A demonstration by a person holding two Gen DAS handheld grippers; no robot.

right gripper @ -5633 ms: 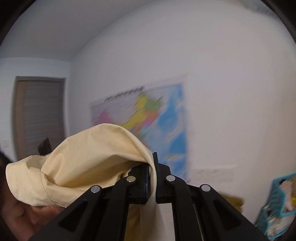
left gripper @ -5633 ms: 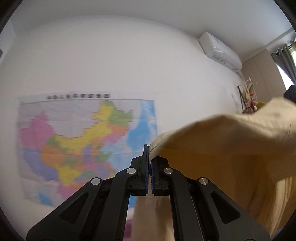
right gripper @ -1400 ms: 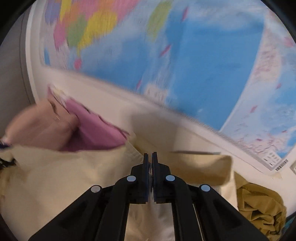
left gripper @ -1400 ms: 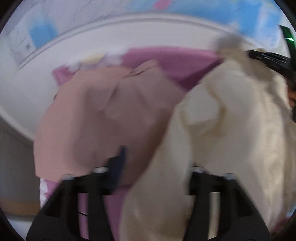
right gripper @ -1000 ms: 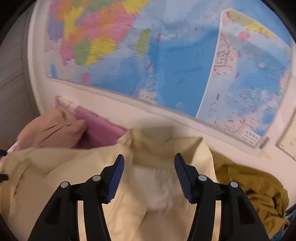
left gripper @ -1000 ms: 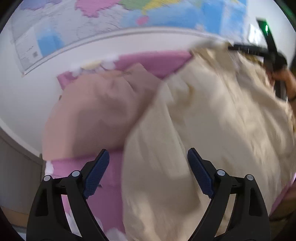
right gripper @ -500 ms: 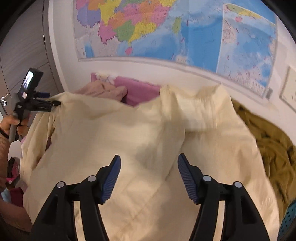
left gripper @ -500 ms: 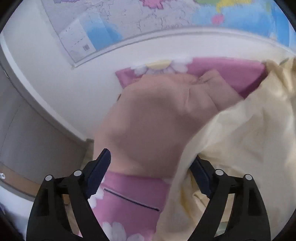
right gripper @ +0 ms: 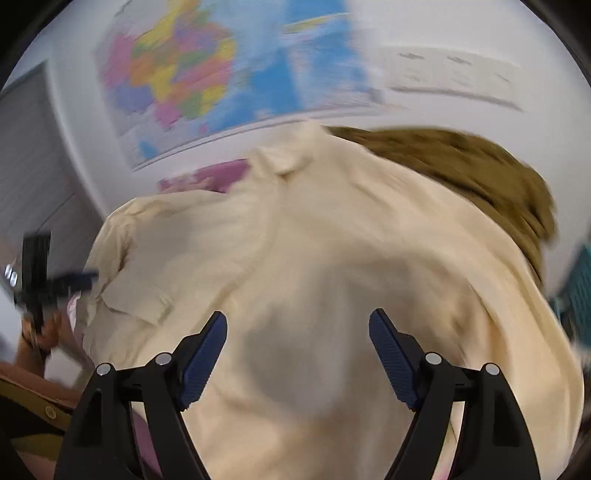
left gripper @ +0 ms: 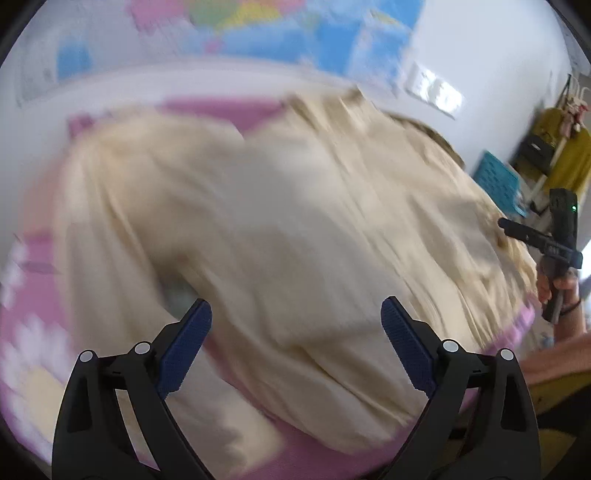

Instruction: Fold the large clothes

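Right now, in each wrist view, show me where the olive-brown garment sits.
Left wrist view: only a thin, blurred olive-brown garment edge shows, upper right, behind the cream garment.
Right wrist view: it lies upper right, behind the cream garment, against the wall.
Shared landmark: the wall map, top centre in the left view, top left in the right view.

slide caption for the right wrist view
Open right gripper above a cream shirt spread on the bed, wall map behind.

Left gripper (left gripper: 295, 328) jaws just widened, empty, right gripper (right gripper: 297, 339) likewise
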